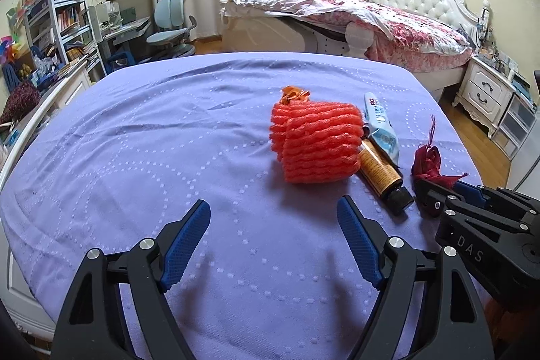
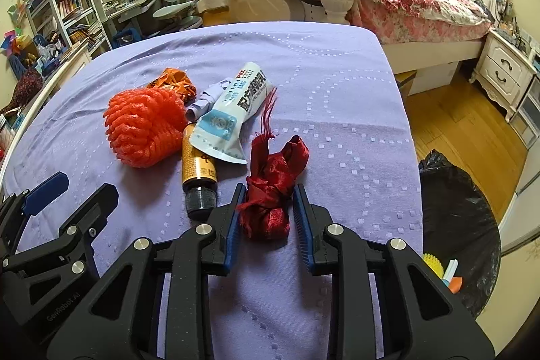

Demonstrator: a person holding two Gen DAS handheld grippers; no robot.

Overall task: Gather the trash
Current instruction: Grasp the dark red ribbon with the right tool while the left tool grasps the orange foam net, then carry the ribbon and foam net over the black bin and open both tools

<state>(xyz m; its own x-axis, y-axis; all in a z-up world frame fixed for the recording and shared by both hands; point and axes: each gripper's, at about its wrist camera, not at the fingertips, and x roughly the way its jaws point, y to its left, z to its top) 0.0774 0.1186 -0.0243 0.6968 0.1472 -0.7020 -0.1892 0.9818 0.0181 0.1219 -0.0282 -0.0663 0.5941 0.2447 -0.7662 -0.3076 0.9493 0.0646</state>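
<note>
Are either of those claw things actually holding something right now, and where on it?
Nothing is firmly held yet. The right gripper has its jaws either side of the knotted red ribbon, around its lower bundle, with gaps visible. The left gripper is open over bare purple sheet.

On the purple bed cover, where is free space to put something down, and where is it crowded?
Free: the cover left of the orange foam net, and the strip right of the red ribbon. Crowded: net, brown bottle, blue tube lie touching.
</note>
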